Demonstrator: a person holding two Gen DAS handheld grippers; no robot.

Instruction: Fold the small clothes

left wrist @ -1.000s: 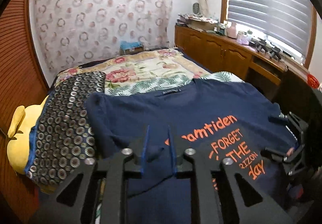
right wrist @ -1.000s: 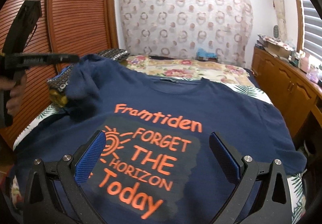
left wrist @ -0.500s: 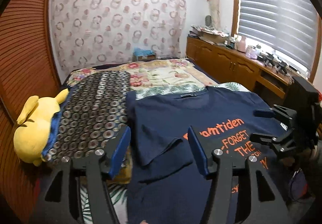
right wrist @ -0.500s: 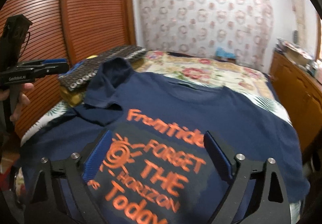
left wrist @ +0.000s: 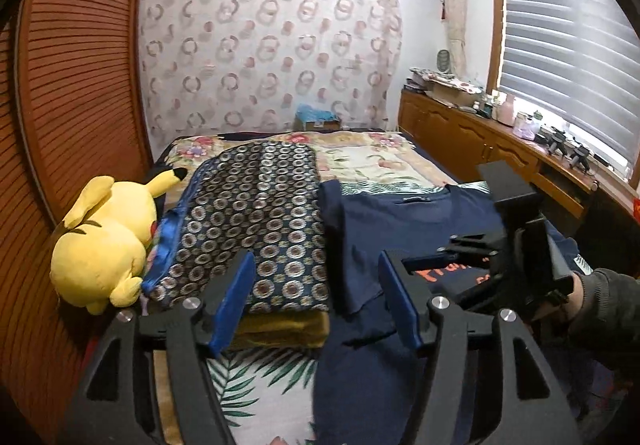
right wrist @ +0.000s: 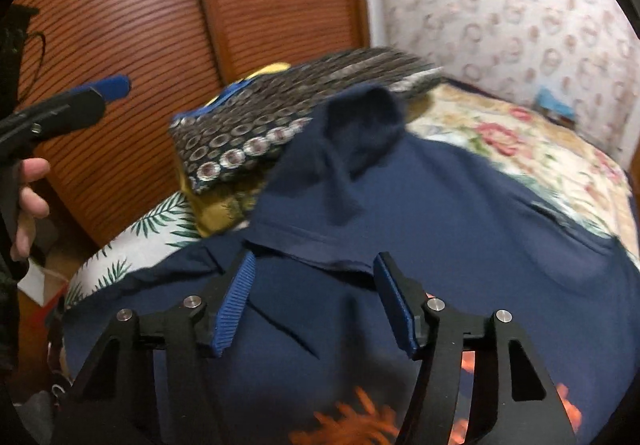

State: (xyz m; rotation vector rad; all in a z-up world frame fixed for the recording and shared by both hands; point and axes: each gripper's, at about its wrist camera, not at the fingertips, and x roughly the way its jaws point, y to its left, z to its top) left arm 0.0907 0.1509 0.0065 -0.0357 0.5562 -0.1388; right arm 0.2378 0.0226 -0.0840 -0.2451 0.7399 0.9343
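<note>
Spreading partway, the left gripper [left wrist: 316,303] has just been opening, and nothing sits between its blue fingers [left wrist: 232,301]; in its own view the gap frames the edge of a patterned folded blanket [left wrist: 256,213] at 11 o'clock and the folded-in sleeve [left wrist: 352,245] of the navy T-shirt [left wrist: 420,213] at 1 o'clock. The right gripper [right wrist: 316,301] has just been closing, yet its fingers [right wrist: 236,301] are still apart and grip no cloth; the sleeve's hem [right wrist: 312,249] lies just beyond the tips, at 12 o'clock.

The T-shirt lies spread, print up, on the bed [left wrist: 380,165], its left sleeve turned in over the chest. By its look it is light, limp knit cotton. It should drape and crease wherever it is lifted, so a pinch at a hem, seam or shoulder corner would probably carry a fold more cleanly than a grab in mid-panel. Smoothing afterwards will likely be needed.

The left view alone shows the yellow plush toy [left wrist: 104,241] at 9 o'clock, the window blinds and the collar. Only the right view, though blurred, shows the sleeve's rumpled peak [right wrist: 368,125] against the blanket and the orange print [right wrist: 360,421] at 6 o'clock.
</note>
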